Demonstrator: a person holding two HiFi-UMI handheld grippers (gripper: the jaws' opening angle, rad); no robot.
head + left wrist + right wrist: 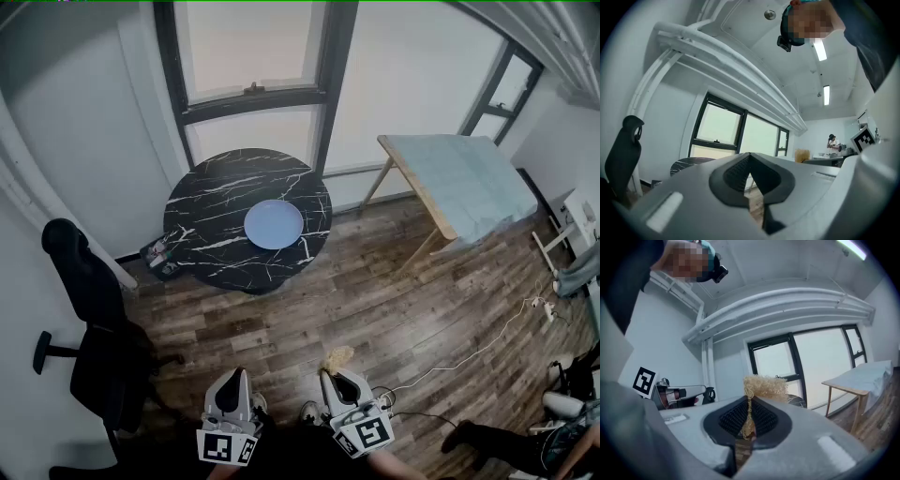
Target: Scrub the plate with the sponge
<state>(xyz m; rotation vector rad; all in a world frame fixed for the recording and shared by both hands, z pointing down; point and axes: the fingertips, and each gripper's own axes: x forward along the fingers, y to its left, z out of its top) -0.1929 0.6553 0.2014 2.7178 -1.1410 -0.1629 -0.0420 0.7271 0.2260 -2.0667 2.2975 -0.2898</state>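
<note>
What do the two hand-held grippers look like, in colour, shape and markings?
They are alike. The left hand-held gripper and the right hand-held gripper have pale grey, smooth bodies that narrow towards the tips. At the rear, each carries a white cube with black square markers. Inside the jaws sit black ribbed pads, set in a dark recess.

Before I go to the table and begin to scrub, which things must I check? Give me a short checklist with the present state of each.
1. Sponge gripped by the right gripper: ok, pinched between its jaws.
2. Left gripper free: ok, jaws together, nothing between them.
3. Plate on the table: ok, it lies flat near the middle.
4. Plate within reach: not ok, both grippers are far from the table.
5. Plate dirty or wet: cannot tell from here.
</note>
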